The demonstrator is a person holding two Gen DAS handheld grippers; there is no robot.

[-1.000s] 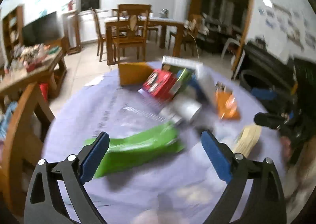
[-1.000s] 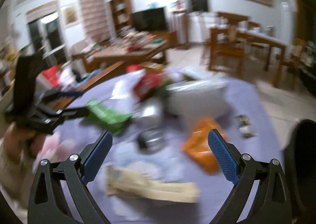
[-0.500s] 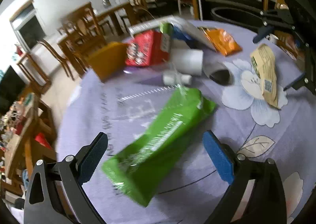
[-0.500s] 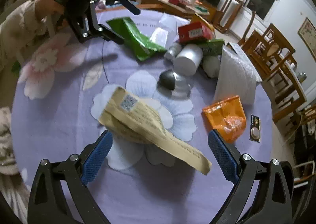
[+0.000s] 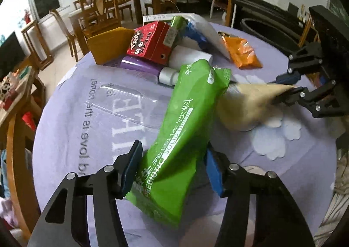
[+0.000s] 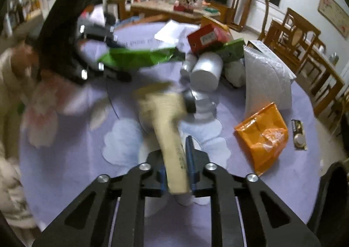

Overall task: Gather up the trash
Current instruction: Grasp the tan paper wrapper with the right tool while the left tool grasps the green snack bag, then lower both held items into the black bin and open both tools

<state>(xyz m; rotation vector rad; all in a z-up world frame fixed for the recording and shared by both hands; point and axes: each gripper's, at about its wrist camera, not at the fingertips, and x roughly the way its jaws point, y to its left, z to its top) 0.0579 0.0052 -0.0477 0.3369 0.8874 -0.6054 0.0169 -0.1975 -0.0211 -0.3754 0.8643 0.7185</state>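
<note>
The long green foil drink-mix pouch (image 5: 185,129) now sits between the blue pads of the left gripper (image 5: 174,166), pinched near its lower end and tilted up off the cloth; half a second ago it lay flat with those fingers spread wide around it. The tan paper packet (image 6: 165,120) has likewise gone from lying free to being clamped at its narrow end by the right gripper (image 6: 176,173). So 2 pieces of trash look secured (both probably ready to carry to a bin). Still left on the round lavender flowered tablecloth (image 5: 91,129) are the red carton (image 5: 150,42), white cylinder (image 6: 207,72) and orange crinkled wrapper (image 6: 261,133). Beyond stand wooden dining chairs (image 5: 100,7) in a dim living room.
</note>
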